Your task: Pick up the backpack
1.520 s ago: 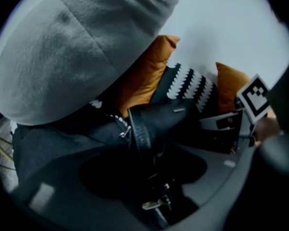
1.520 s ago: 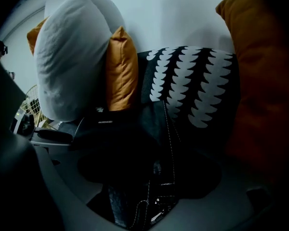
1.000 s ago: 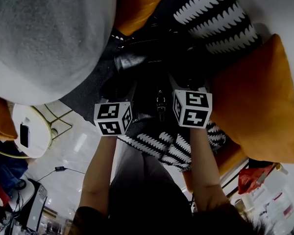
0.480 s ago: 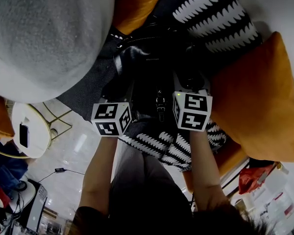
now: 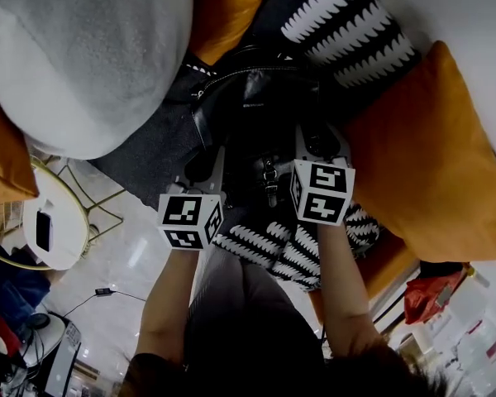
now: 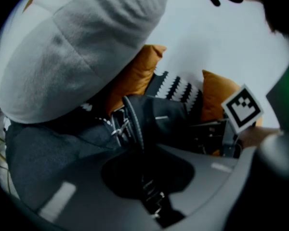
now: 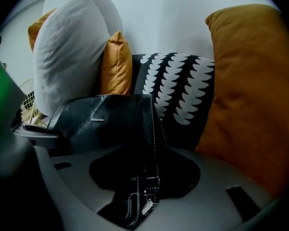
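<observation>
A black leather backpack [image 5: 252,110] lies on a sofa among cushions. Its stitched straps run toward me. My left gripper [image 5: 208,165] is at the bag's near left side, and in the left gripper view a buckled strap [image 6: 151,198] passes between its jaws, which are closing and pinch it. My right gripper [image 5: 318,139] is at the near right side. Its jaws are closing too, with a stitched strap [image 7: 147,184] lying between them and the bag's front [image 7: 106,119] just beyond. Whether the right pads touch the strap is hard to see.
A large grey cushion [image 5: 83,56] bulges at the left, and an orange cushion [image 5: 434,155] sits at the right. A black-and-white patterned cushion [image 5: 347,23] rests behind the bag, another orange one [image 5: 223,7] beside it. A round white side table [image 5: 54,230] stands at the lower left.
My left gripper has drawn back toward me and the bag's near left side has come up with it. My right gripper has hardly moved.
</observation>
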A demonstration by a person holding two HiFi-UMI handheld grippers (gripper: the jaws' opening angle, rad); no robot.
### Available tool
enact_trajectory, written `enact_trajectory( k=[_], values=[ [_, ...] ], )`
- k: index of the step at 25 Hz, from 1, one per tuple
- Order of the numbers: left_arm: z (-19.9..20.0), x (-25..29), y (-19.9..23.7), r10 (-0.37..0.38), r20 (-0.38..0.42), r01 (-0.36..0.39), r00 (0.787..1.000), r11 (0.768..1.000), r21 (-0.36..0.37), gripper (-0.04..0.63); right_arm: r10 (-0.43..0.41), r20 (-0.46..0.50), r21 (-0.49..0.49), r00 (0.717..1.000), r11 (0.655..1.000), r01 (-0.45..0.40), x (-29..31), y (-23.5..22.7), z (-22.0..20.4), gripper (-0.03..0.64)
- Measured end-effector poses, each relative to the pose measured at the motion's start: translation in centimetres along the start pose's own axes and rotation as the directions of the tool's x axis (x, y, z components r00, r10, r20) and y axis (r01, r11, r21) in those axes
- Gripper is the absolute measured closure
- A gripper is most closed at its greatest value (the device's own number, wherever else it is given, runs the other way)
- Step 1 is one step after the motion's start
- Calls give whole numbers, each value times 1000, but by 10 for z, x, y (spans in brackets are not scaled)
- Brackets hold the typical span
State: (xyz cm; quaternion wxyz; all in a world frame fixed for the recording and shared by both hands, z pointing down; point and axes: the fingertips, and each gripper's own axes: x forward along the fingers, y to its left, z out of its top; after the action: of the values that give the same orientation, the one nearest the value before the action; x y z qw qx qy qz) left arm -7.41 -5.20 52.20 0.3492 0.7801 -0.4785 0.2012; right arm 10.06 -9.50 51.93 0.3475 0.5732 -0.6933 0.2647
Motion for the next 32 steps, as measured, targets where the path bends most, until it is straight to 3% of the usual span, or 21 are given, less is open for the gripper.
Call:
enact_trajectory(
  k=[11, 14, 23, 26, 32],
  values=[
    [18, -46, -36, -55, 71, 53, 996, 998, 29, 565, -25, 17, 11, 1000, 1000, 25, -39, -5, 4, 503],
    [30, -61, -50, -100, 95, 93, 990, 993, 71, 566, -29, 30, 18, 999, 999, 28, -45, -5, 9, 503],
    [38, -97, -99, -170, 69, 157, 983, 974, 167, 568, -25, -11, 37, 1000, 999, 25, -72, -12, -4, 503],
    [42, -105, -111, -186, 56, 171, 981, 963, 210, 568, -15, 7, 38, 1000, 999, 15, -81, -9, -1, 545],
    [54, -124, -130, -205, 45, 187, 978, 948, 259, 568, 32, 44, 11, 999, 999, -33, -103, 11, 12, 545]
  ],
)
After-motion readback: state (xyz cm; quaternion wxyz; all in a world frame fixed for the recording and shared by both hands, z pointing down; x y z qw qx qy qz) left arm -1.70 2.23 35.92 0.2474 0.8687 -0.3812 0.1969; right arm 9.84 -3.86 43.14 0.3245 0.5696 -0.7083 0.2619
